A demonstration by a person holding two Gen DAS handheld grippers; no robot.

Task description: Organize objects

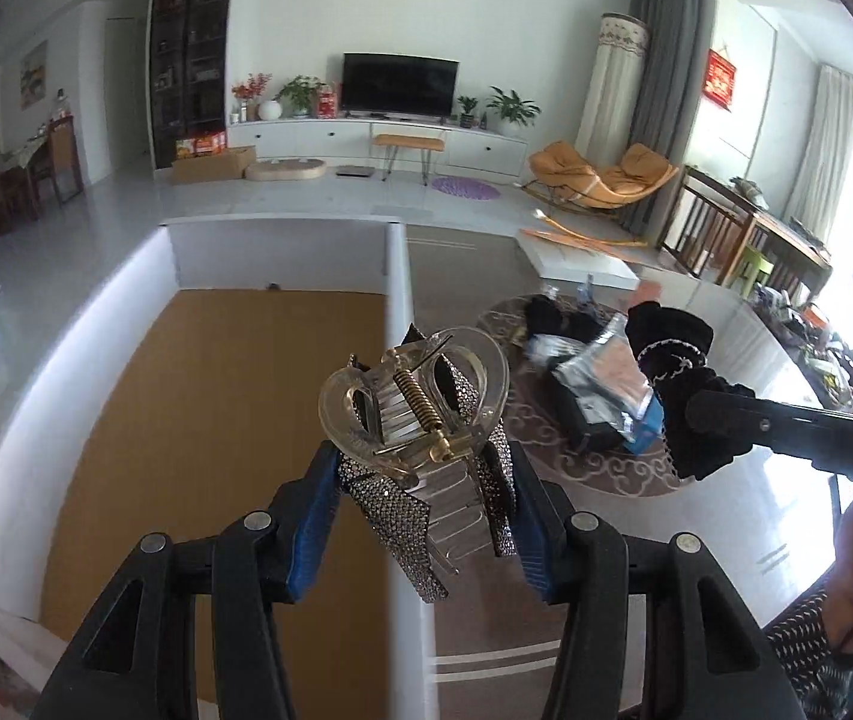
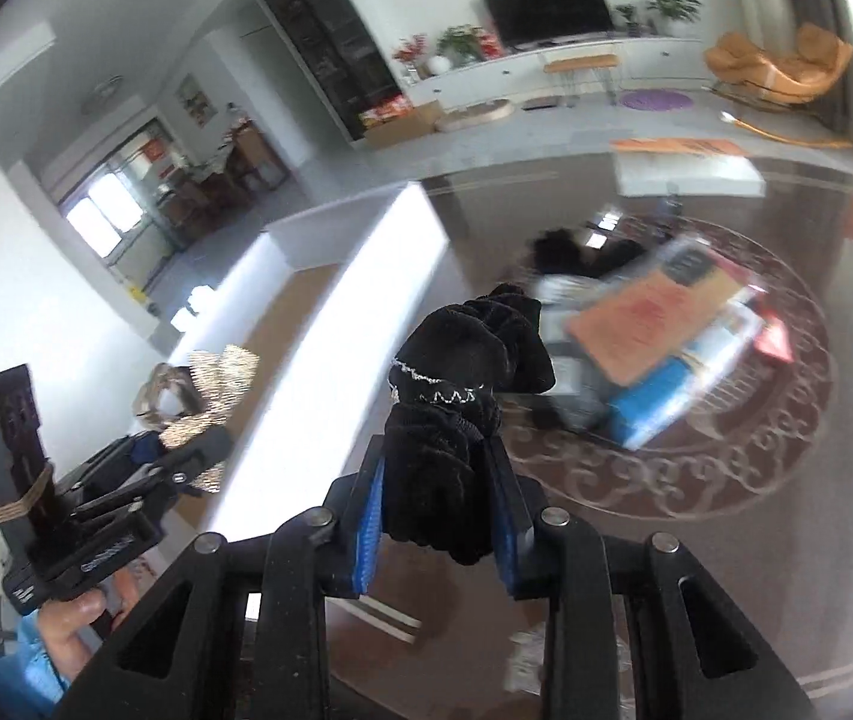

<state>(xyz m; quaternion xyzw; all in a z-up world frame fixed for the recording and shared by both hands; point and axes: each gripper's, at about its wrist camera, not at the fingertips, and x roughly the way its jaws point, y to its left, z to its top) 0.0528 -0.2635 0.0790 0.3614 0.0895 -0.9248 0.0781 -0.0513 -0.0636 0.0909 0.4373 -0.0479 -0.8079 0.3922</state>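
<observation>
My left gripper (image 1: 423,483) is shut on a clear hair claw clip (image 1: 411,408) with a brass spring and rhinestone bows. It holds the clip above the right wall of a white box (image 1: 395,276) with a brown floor. My right gripper (image 2: 438,504) is shut on a black velvet scrunchie (image 2: 465,360) with a silver chain trim. The scrunchie also shows in the left wrist view (image 1: 675,372) at the right. The left gripper and clip show in the right wrist view (image 2: 186,420) at the left, over the box.
A pile of packets and dark items (image 1: 600,372) lies on the patterned brown table (image 1: 546,468) to the right of the box. A flat white box (image 1: 576,261) sits at the table's far side. A living room with a TV lies beyond.
</observation>
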